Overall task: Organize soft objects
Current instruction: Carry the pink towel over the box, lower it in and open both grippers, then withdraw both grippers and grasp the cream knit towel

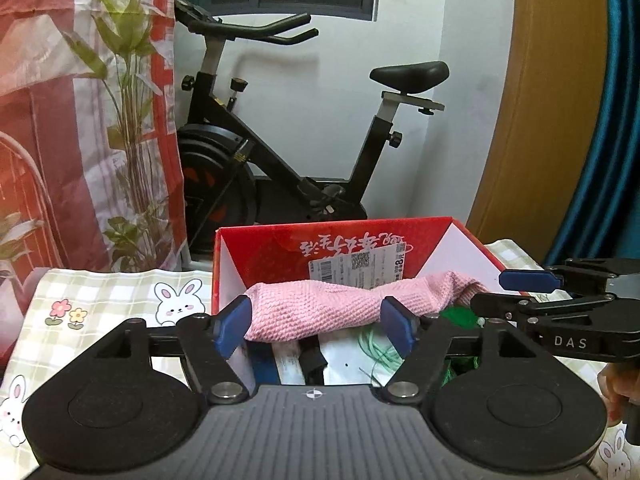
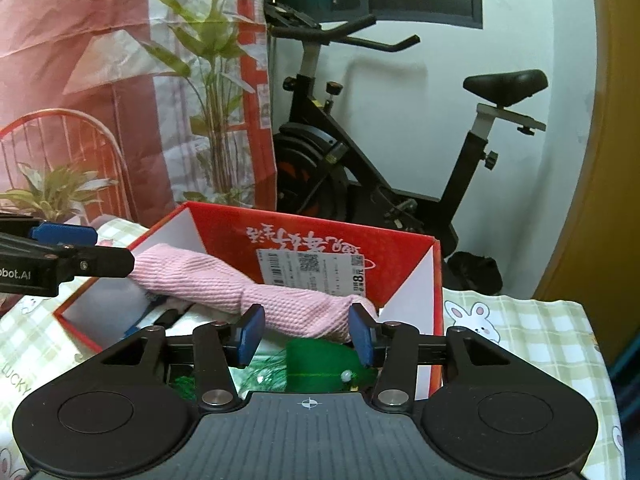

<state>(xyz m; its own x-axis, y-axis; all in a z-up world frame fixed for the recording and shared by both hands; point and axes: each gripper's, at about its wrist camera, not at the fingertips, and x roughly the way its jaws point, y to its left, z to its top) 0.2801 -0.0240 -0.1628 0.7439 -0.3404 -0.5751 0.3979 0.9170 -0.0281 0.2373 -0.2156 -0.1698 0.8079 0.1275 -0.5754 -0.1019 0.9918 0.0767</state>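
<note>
A pink knitted cloth (image 1: 320,306) lies rolled across the top of an open red box (image 1: 280,248) on the table. My left gripper (image 1: 314,330) is open, its blue pads either side of the cloth's left part. My right gripper (image 2: 308,334) is open, straddling the cloth's right end (image 2: 304,312). The box (image 2: 400,248) also holds green fabric (image 2: 320,368), green string (image 1: 380,350) and dark items. Each gripper shows in the other's view: the right one (image 1: 532,286) at right, the left one (image 2: 68,248) at left.
A checked tablecloth with rabbit prints (image 1: 100,300) covers the table. An exercise bike (image 1: 280,140) stands behind the box by a white wall. A red printed curtain with plants (image 1: 80,120) hangs at left. A wooden door frame (image 1: 540,120) is at right.
</note>
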